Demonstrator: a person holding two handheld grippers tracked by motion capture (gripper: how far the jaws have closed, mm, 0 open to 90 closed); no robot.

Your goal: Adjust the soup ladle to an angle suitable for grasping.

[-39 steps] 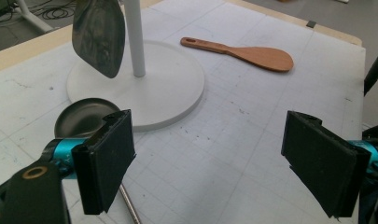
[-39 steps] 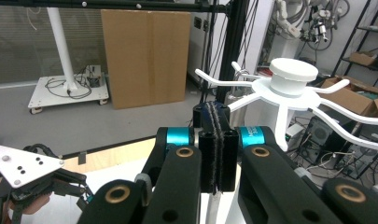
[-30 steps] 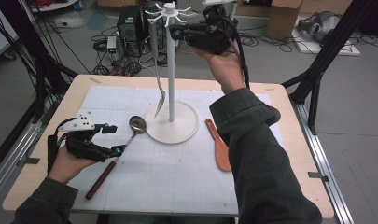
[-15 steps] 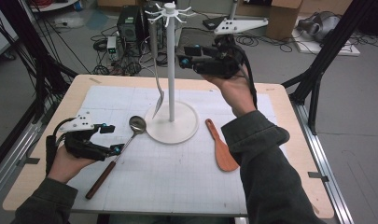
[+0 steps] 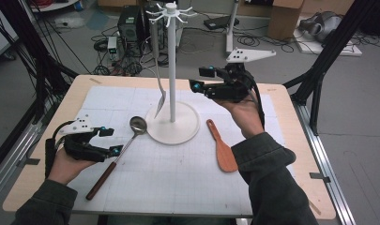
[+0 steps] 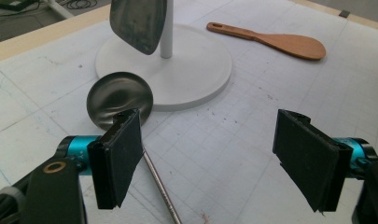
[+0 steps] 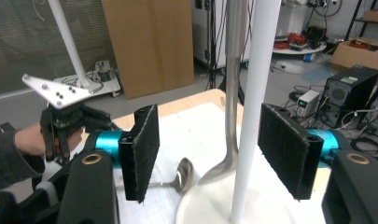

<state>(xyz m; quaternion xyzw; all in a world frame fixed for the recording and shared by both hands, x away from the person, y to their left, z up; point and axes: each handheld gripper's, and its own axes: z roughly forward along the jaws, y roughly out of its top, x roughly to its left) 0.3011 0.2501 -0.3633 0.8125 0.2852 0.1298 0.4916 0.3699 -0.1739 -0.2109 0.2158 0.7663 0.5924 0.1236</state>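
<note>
Right gripper (image 5: 201, 78) held level at two o'clock, jaws just been opening, nothing between; left gripper (image 5: 109, 140) low at eight, spread, beside the steel ladle (image 5: 137, 125); white stand (image 5: 172, 61).

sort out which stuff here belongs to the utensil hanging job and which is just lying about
In the job:
- white hanging stand
- hung steel spatula
- ladle
- wooden rice paddle
- left hand-held gripper
- right hand-held gripper

Lying about:
- black computer box
- cardboard box
- floor cables
</note>
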